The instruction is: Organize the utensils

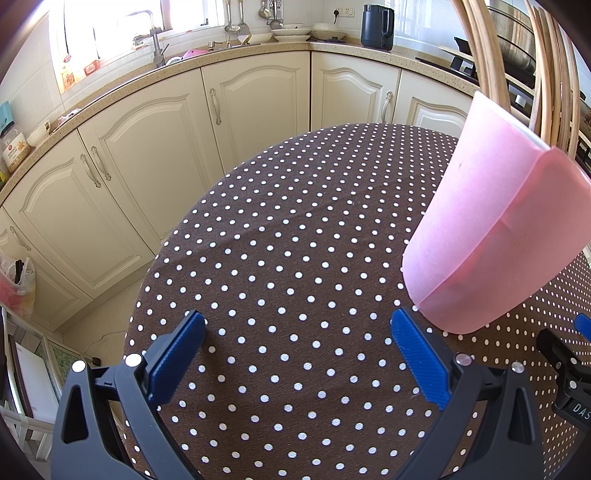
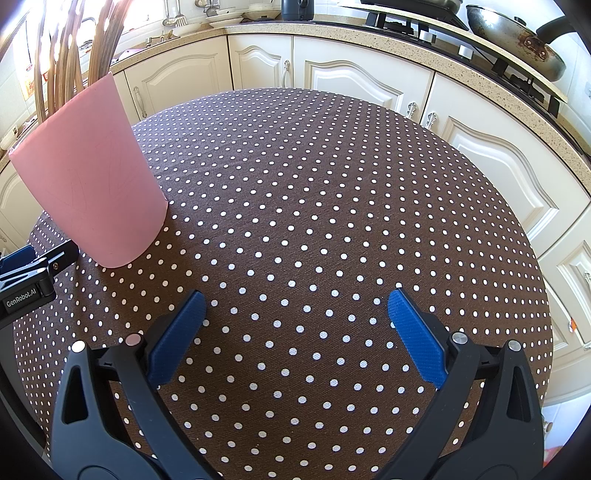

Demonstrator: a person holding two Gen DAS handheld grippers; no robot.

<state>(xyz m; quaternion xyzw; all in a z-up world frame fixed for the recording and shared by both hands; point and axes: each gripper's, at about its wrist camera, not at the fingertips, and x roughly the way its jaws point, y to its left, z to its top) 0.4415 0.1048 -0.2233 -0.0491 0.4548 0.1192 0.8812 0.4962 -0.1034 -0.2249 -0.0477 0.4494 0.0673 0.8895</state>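
A pink holder (image 1: 491, 229) stands upright on the polka-dot table (image 1: 295, 240), with several wooden chopsticks (image 1: 550, 74) sticking out of its top. My left gripper (image 1: 299, 332) is open with nothing between its blue pads, and the holder sits just past its right finger. In the right wrist view the pink holder (image 2: 92, 173) and the chopsticks (image 2: 66, 51) stand to the far left. My right gripper (image 2: 295, 310) hovers open over bare cloth (image 2: 314, 184), holding nothing. The left gripper's finger (image 2: 33, 266) shows at the left edge.
Cream kitchen cabinets (image 1: 155, 147) and a stone counter wrap around the table. On the counter stand a dark kettle (image 1: 376, 26), plates (image 1: 291, 35) and a sink tap (image 1: 157, 44). A worn wok (image 2: 517, 37) sits on the stove. A plastic bag (image 1: 16, 284) hangs low at left.
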